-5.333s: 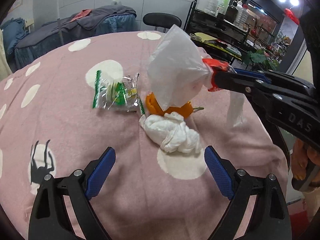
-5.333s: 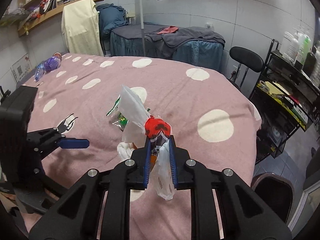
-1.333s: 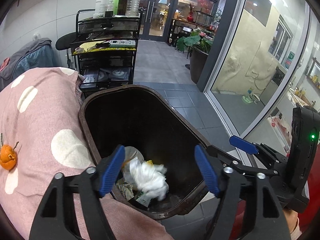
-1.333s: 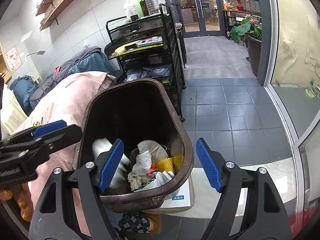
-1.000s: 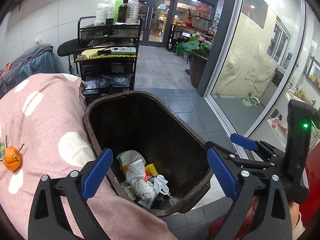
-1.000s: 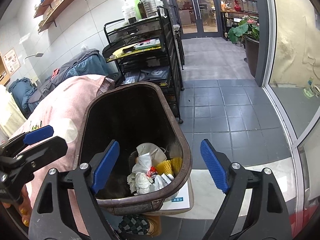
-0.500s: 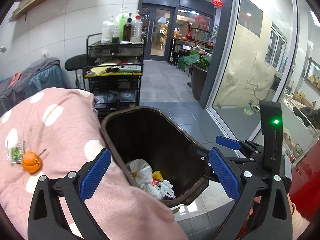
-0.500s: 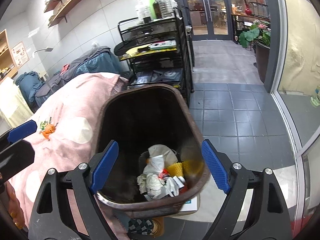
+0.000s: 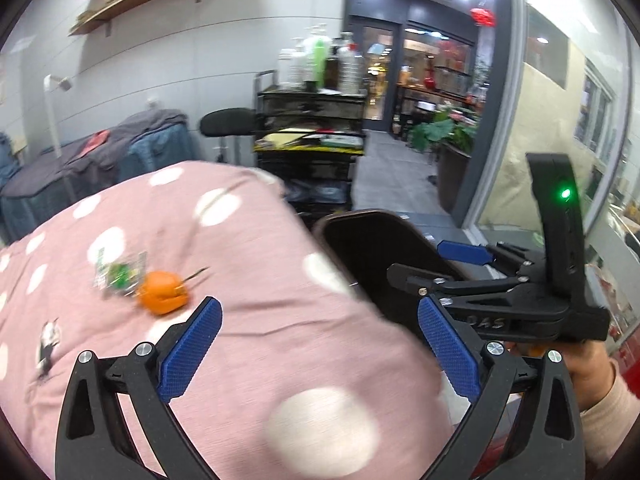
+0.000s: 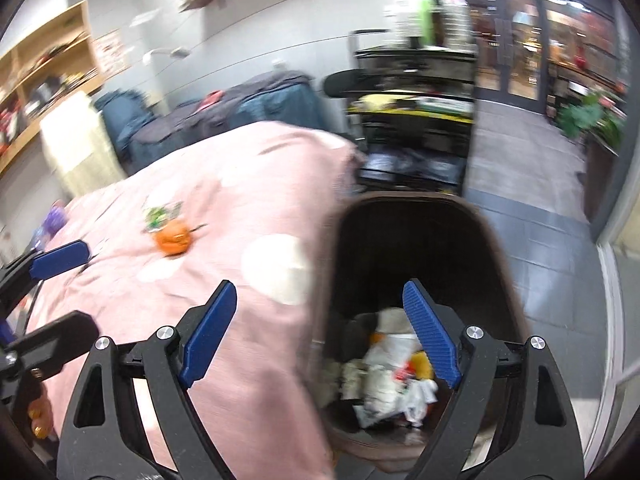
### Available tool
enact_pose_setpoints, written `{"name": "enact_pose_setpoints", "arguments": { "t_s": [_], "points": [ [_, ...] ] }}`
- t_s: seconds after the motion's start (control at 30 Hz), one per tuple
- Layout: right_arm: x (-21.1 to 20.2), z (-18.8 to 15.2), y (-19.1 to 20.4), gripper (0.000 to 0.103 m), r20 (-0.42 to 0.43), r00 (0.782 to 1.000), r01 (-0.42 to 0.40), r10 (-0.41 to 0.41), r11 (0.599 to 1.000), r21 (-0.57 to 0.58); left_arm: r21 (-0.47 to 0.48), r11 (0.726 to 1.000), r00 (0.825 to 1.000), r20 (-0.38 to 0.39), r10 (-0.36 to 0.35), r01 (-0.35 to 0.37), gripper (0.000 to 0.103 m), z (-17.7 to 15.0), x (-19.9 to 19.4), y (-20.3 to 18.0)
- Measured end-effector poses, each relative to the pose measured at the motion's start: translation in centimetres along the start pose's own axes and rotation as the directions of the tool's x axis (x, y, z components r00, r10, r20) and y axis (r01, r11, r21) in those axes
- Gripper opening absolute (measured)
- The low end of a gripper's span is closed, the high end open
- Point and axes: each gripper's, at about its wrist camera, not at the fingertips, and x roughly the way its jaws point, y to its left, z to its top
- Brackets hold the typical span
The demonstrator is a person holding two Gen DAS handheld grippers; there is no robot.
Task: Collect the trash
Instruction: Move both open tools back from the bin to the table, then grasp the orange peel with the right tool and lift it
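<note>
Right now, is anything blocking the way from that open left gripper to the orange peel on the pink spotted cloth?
Nothing visible does. Only bare pink spotted cloth lies between the left gripper and the orange peel. The crinkly green-and-clear wrapper lies just beyond the peel, seemingly touching it.

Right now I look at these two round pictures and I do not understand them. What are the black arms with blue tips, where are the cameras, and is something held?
No robot: a person holds one clamp tool in each hand, with a wide-angle camera on each looking along its blue-tipped fingers. The left gripper and right gripper are both open and empty. On the pink spotted blanket lie an orange peel and a green-printed wrapper. Beside it stands a brown trash bin containing crumpled trash.
</note>
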Motion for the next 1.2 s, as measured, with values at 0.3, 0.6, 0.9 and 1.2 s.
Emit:
{"name": "enact_pose_setpoints", "arguments": {
  "t_s": [0.3, 0.6, 0.9, 1.2],
  "points": [
    [4.0, 2.7, 7.3, 0.084, -0.096, 0.989, -0.123, 0.109, 0.981, -0.151, -0.091, 0.98, 0.98, -0.101, 0.17, -0.179, 0.097, -3.5, -0.7, 8.8],
    [8.9, 4.7, 13.7, 0.084, -0.207, 0.968, -0.198, 0.139, 0.934, -0.298, -0.163, 0.94, 0.947, -0.174, 0.27, -0.298, 0.097, -5.8, -1.6, 16.1],
    [17.3, 5.9, 20.0, 0.084, -0.364, 0.929, -0.24, 0.07, 0.863, -0.445, -0.181, 0.932, 0.939, -0.203, 0.278, -0.315, 0.097, -5.9, -1.2, 18.4],
    [22.7, 5.6, 22.7, 0.056, -0.455, 0.888, -0.228, -0.057, 0.806, -0.546, -0.198, 0.928, 0.938, -0.212, 0.274, -0.316, 0.097, -5.5, -0.5, 19.9]
  ]
}}
